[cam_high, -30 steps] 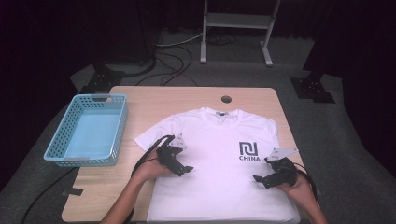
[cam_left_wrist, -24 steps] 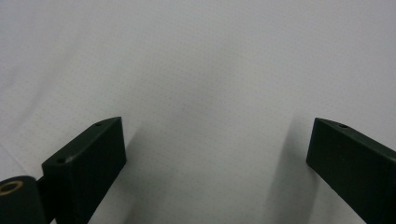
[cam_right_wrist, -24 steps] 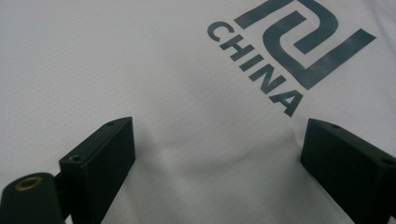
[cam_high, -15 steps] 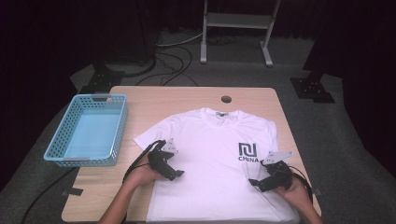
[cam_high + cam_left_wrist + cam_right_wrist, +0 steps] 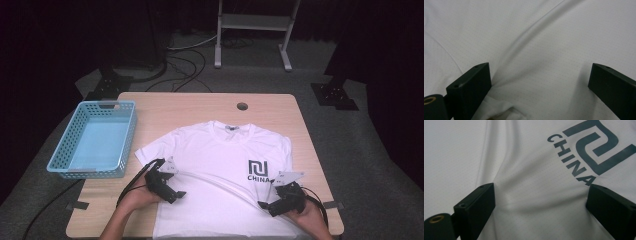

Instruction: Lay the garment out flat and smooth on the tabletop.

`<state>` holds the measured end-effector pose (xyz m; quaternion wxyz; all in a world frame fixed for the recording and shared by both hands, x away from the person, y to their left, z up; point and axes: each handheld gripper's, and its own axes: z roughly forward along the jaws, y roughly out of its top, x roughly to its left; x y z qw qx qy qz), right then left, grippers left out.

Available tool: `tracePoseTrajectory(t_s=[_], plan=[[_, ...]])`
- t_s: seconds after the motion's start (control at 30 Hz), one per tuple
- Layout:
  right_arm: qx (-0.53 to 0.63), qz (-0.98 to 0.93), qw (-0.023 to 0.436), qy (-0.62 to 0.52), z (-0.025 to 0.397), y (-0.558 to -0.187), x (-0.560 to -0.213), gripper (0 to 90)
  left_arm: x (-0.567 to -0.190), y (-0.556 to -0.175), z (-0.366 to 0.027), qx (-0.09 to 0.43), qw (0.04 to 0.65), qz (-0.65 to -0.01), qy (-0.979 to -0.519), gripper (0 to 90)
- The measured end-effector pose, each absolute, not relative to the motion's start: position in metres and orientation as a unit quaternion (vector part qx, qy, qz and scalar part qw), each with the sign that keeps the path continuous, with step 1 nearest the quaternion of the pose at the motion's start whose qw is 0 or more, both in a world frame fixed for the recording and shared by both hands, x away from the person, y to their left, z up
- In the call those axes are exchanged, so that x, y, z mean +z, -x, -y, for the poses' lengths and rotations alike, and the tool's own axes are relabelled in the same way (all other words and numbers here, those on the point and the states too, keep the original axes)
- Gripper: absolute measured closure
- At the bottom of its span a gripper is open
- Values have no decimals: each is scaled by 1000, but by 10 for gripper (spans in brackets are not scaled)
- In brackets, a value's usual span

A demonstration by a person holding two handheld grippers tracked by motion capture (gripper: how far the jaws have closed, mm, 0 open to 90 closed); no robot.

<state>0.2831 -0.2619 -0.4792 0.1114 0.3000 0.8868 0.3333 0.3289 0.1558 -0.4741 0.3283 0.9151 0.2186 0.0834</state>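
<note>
A white T-shirt [image 5: 220,170] lies flat on the desk [image 5: 195,107], in the lower middle of the frame. The left gripper [image 5: 172,192] and the right gripper [image 5: 265,205] both rest on its lower part. Their jaws are wide apart. A blue basket [image 5: 75,167] sits at the left.

I count one white T-shirt [image 5: 220,165] on my bench [image 5: 200,107] and one blue basket [image 5: 95,140] beside it. I carry two hand-held grippers: the left hand-held gripper [image 5: 170,189] and the right hand-held gripper [image 5: 270,204]. One round hole [image 5: 242,106] marks the bench top.
</note>
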Motion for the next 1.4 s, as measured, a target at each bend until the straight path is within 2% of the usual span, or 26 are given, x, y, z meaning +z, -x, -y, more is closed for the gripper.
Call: tracePoseTrajectory(t_s=[0.13, 0.27, 0.43, 0.57, 0.87, 1.0, 1.17, 1.4], plan=[[343, -885, 112, -295, 264, -281, -472, 96, -474, -329, -156, 82, 329, -222, -914, 34], [359, -870, 123, -314, 290, -295, -457, 103, -472, -331, -150, 82, 332, -225, -912, 42], [368, -857, 116, -342, 330, -323, -450, 168, -470, -334, -138, 81, 346, -217, -909, 43], [352, -861, 108, -350, 346, -340, -456, 224, -470, -337, -128, 78, 350, -214, -909, 43], [336, -878, 111, -323, 339, -337, -475, 222, -477, -335, -126, 81, 350, -217, -908, 41], [337, -875, 126, -324, 336, -331, -476, 216, -477, -329, -129, 86, 346, -216, -909, 41], [329, -877, 123, -328, 331, -324, -475, 203, -477, -318, -133, 88, 343, -223, -908, 38], [332, -874, 110, -336, 344, -336, -469, 249, -477, -314, -134, 86, 346, -229, -906, 38]])
